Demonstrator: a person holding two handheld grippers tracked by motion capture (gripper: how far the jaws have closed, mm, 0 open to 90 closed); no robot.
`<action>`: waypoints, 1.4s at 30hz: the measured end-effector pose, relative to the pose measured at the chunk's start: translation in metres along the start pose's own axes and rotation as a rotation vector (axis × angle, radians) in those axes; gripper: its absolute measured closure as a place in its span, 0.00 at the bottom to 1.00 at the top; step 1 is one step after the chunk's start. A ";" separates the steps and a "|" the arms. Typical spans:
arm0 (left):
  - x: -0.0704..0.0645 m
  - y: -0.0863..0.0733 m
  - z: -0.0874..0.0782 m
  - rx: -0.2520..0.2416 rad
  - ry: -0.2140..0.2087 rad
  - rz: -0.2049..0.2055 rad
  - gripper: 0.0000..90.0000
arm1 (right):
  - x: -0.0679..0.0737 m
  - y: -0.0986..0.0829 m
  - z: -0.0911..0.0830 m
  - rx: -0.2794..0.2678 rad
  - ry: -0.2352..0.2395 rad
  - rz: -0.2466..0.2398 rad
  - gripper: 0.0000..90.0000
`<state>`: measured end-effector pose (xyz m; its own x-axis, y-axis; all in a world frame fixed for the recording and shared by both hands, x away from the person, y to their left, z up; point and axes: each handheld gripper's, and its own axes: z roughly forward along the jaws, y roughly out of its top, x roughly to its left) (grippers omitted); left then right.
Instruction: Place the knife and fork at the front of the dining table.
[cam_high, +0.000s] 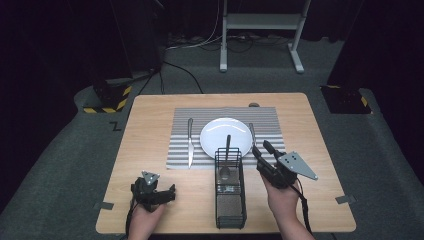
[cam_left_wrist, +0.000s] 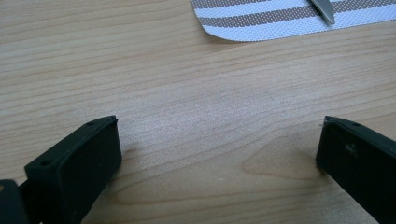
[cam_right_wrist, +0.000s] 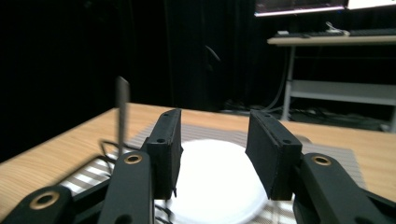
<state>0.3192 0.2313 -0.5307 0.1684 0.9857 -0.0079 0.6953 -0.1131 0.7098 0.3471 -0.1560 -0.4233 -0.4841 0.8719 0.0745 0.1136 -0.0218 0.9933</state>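
Note:
A white plate (cam_high: 225, 135) lies on a grey striped placemat (cam_high: 200, 117), with a knife (cam_high: 190, 142) to its left and a fork (cam_high: 252, 132) to its right. In front of the plate stands a black wire basket (cam_high: 230, 200), and a spoon (cam_high: 227, 155) stands upright in it. My right gripper (cam_high: 261, 147) hangs open just right of the basket's far end, empty. In the right gripper view its jaws (cam_right_wrist: 212, 154) frame the plate (cam_right_wrist: 210, 186), with the spoon handle (cam_right_wrist: 122, 109) to the left. My left gripper (cam_high: 169, 192) rests open and empty near the table's front left; its jaws (cam_left_wrist: 217, 140) are spread wide over bare wood.
The placemat's corner (cam_left_wrist: 261, 23) and the knife tip (cam_left_wrist: 324, 9) lie beyond the left gripper. A small dark object (cam_high: 254, 105) sits at the table's far edge. Tape marks (cam_high: 345, 199) are on both front corners. A metal stand (cam_high: 260, 30) is on the floor behind the table.

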 end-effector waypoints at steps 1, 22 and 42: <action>0.000 0.000 0.000 0.000 0.000 0.000 0.00 | 0.003 0.003 0.001 -0.008 0.008 0.001 0.61; 0.000 0.000 0.000 0.000 -0.001 0.001 0.00 | 0.041 0.015 0.061 0.080 0.150 -0.055 0.78; 0.000 0.000 0.000 0.001 -0.003 0.002 0.00 | 0.045 0.013 0.054 0.051 0.222 -0.068 0.98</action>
<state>0.3191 0.2316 -0.5306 0.1720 0.9851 -0.0082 0.6957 -0.1156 0.7090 0.3742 -0.0908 -0.4115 -0.6705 0.7413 0.0306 0.1152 0.0632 0.9913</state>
